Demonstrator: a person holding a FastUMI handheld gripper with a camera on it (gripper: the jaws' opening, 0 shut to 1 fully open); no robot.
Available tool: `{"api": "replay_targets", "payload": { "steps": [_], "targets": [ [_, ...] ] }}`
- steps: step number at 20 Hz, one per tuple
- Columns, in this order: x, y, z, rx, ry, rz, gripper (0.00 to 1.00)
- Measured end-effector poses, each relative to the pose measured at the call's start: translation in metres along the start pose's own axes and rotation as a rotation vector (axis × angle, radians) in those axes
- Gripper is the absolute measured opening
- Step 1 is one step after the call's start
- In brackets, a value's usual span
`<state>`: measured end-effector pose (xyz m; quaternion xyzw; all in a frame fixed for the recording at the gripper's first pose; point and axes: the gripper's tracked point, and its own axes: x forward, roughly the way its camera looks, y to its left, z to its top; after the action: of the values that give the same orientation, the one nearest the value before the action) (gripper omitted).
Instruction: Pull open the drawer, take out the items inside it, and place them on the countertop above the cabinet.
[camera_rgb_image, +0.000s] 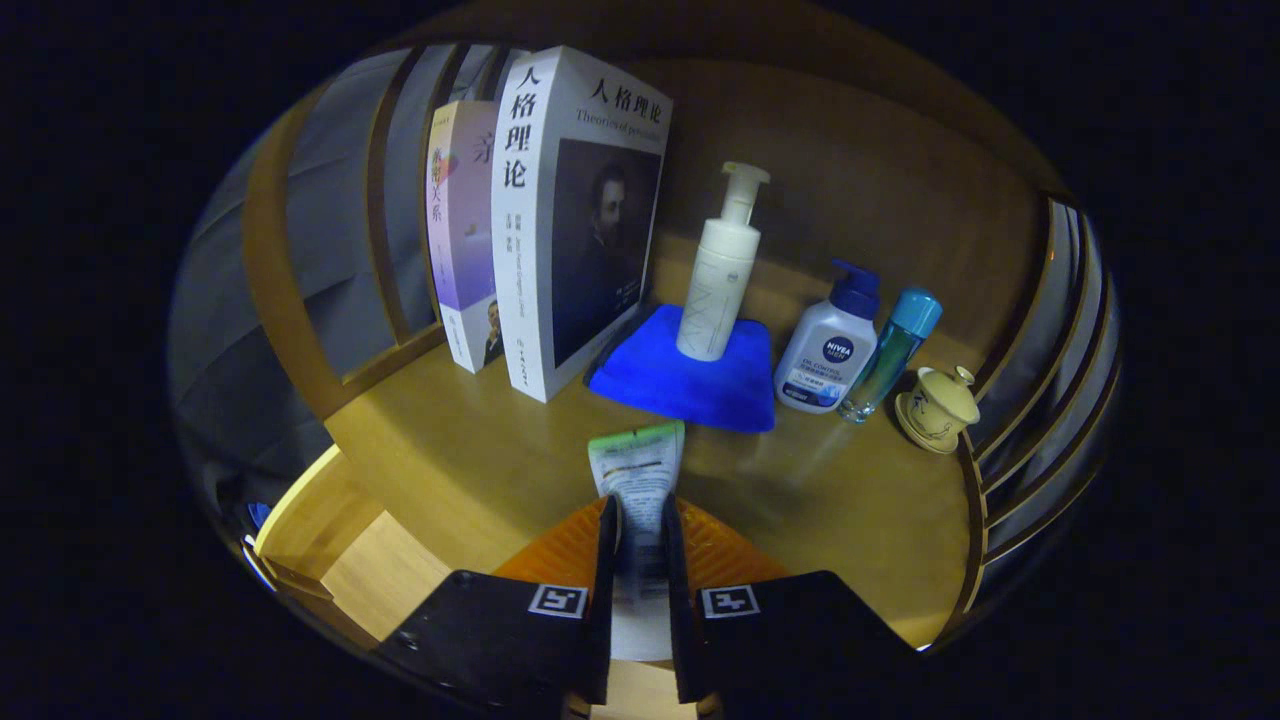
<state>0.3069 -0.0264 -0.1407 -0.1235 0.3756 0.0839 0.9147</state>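
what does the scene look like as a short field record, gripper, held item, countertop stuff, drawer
gripper: gripper shut on a tube
held item: tube with a green end, pointing forward over the countertop
countertop: two upright books, blue cloth under a white pump bottle, blue-capped lotion bottle, teal-capped bottle, lidded teacup
drawer: pulled open, below the countertop's front edge
task stage: tube not yet set down

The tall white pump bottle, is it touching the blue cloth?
Touching. In the gripper view the white pump bottle stands right on the blue cloth.
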Motion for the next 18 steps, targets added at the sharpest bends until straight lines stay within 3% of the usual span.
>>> {"api": "replay_targets", "payload": {
  "steps": [1,2,6,12,18],
  "targets": [
    [-0.001,0.004,0.001,0.013,-0.014,0.012,0.36],
    [-0.005,0.007,0.004,0.032,-0.028,0.017,0.38],
    [-0.032,0.006,0.021,0.077,-0.150,-0.019,0.96],
    [-0.104,0.020,0.026,0.108,-0.367,-0.108,0.98],
    [-0.154,0.040,-0.001,0.111,-0.476,-0.161,0.97]
  ]
}}
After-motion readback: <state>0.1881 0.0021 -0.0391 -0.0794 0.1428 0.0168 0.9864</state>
